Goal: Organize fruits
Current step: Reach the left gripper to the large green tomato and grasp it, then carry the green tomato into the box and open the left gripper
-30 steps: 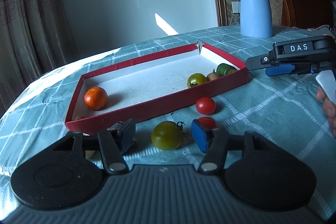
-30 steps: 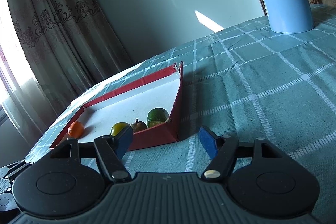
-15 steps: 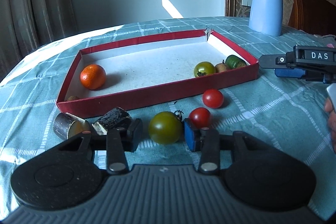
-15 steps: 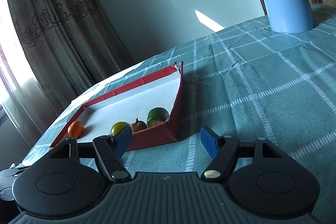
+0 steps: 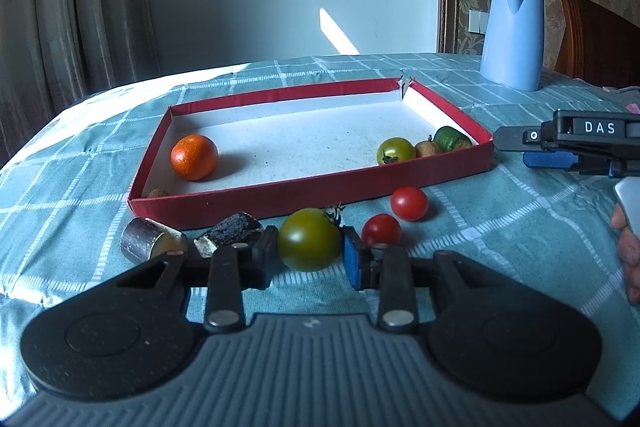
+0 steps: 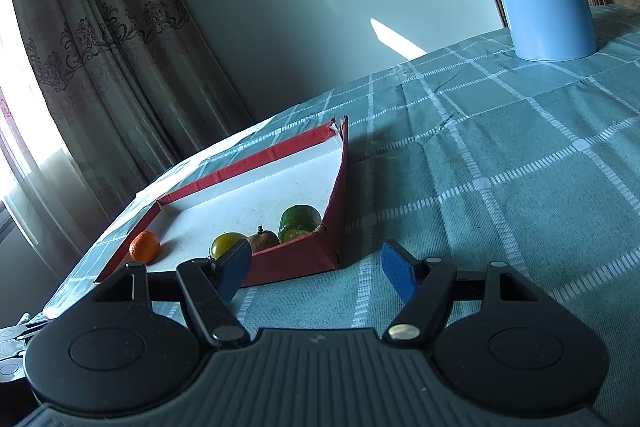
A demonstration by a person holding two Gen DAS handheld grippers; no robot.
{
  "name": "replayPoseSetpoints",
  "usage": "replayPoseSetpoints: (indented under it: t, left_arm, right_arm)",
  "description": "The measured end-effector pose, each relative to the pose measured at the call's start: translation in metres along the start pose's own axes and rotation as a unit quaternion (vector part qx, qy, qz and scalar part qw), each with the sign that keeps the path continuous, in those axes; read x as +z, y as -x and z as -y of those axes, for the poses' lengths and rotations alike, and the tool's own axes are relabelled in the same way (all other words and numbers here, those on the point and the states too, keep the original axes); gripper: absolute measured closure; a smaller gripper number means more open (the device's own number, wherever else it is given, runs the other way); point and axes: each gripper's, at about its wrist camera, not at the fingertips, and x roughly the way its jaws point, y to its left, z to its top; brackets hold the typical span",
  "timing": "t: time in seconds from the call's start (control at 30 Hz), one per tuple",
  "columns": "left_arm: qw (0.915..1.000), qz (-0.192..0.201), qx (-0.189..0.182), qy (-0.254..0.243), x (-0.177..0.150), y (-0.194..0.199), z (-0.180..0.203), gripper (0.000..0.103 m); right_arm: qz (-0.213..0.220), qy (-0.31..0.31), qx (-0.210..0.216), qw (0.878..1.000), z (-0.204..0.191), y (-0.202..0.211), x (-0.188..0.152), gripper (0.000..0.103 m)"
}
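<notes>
In the left wrist view, the left gripper [image 5: 310,261] has just drawn its fingers [image 5: 355,263] in, and they now clamp a green tomato [image 5: 310,245] from both sides, low over the worktop [image 5: 520,227] with its teal checked cloth, just in front of the near wall of the red tray [image 5: 320,191]. Two red tomatoes lie on the cloth just right of the grasped one: the nearer red tomato [image 5: 381,230] sits close beside the right finger, the farther red tomato [image 5: 409,203] a little beyond it, near the tray wall. To the left, two dark cut stalk pieces [image 5: 154,245] lie on the cloth against the tray's near-left corner. Inside the tray, an orange [image 5: 194,163] rests at the left end and a small brown fruit [image 5: 158,193] is tucked in the near-left corner; at the right end a yellow-green tomato [image 5: 396,151], a brown fruit [image 5: 428,149] and a dark green fruit [image 5: 452,139] lie in a row, touching or nearly so. A blue kettle [image 5: 512,35] stands well behind. The right gripper [image 5: 560,149] hangs at the right edge, seen from the side, with part of a hand [image 5: 628,255] below it. In the right wrist view, the right gripper [image 6: 316,271] has its fingers [image 6: 396,275] spread wide with nothing between them, above bare cloth just outside the tray's near corner [image 6: 328,259]. The dark green fruit [image 6: 300,221], brown fruit [image 6: 262,241] and yellow-green tomato [image 6: 228,243] crowd that corner inside, and the orange [image 6: 144,247] lies at the far left.
</notes>
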Motion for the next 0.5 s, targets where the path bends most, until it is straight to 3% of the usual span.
replayPoseSetpoints:
  t: [0.13,0.23,0.5]
  left_arm:
    - [0.9996,0.022,0.016,0.012,0.017,0.006,-0.006,0.072]
    - [0.9979,0.036,0.049,0.025,0.034,0.001,-0.016,0.072]
    - [0.9898,0.009,0.118,0.079,0.055,-0.046,-0.051,0.072]
  right_arm:
    - [-0.001,0.000,0.000,1.000,0.000,0.000,0.000,0.031]
    - [-0.001,0.000,0.000,1.000,0.000,-0.001,0.000,0.031]
    - [-0.004,0.000,0.000,1.000,0.000,-0.001,0.000,0.031]
